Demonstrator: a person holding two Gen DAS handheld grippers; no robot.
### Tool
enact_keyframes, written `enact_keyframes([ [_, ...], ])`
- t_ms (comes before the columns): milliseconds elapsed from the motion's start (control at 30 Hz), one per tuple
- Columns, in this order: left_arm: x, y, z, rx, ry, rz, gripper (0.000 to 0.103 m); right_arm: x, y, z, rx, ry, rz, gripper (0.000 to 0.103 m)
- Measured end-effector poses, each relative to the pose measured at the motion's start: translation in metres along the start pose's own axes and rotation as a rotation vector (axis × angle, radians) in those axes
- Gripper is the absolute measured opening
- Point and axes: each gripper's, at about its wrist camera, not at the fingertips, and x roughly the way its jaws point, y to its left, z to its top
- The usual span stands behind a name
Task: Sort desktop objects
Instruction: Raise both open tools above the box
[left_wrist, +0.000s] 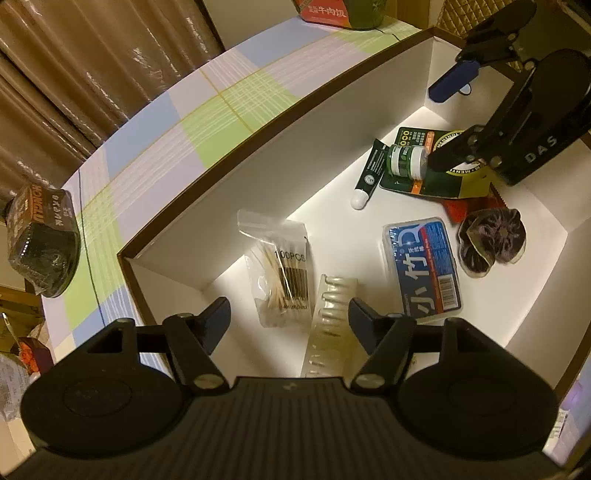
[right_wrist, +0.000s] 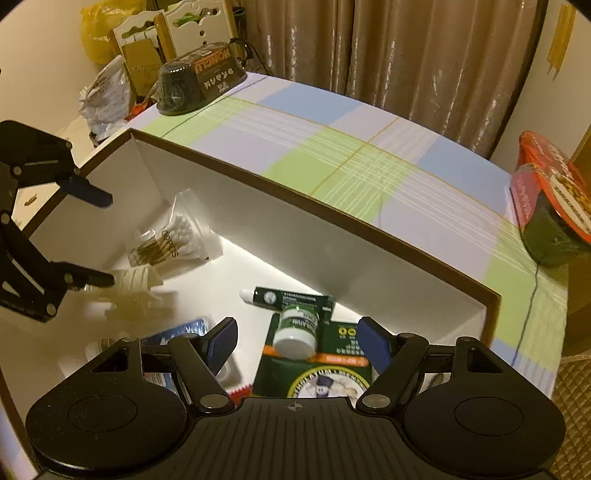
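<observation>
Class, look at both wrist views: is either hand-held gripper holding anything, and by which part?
Nothing is held: left hand-held gripper and right hand-held gripper are both open.

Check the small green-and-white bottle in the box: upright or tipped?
Tipped. The bottle lies on its side across the green packet in the white box, white cap facing the right wrist camera.

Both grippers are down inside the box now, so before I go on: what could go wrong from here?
The small white-capped jar lies on its side on the green packet between the open right gripper fingers; a closing pinch could roll it off. The open left gripper straddles the clear plastic strip, close to the cotton swab bag, and might snag it.
</observation>
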Motion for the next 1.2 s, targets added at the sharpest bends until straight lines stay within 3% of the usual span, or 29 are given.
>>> enact_keyframes([
  [867,-0.04,-0.028,-0.007,0.024,-0.045,0.067,0.088,-0.042,0.005,-0.027,-0.003,-0.015,-0.047,0.075],
  [1200,-0.055,-0.037,-0.015,0.018,-0.061,0.076,0.09,-0.057,0.015,-0.037,-0.02,-0.028,-0.042,0.075],
])
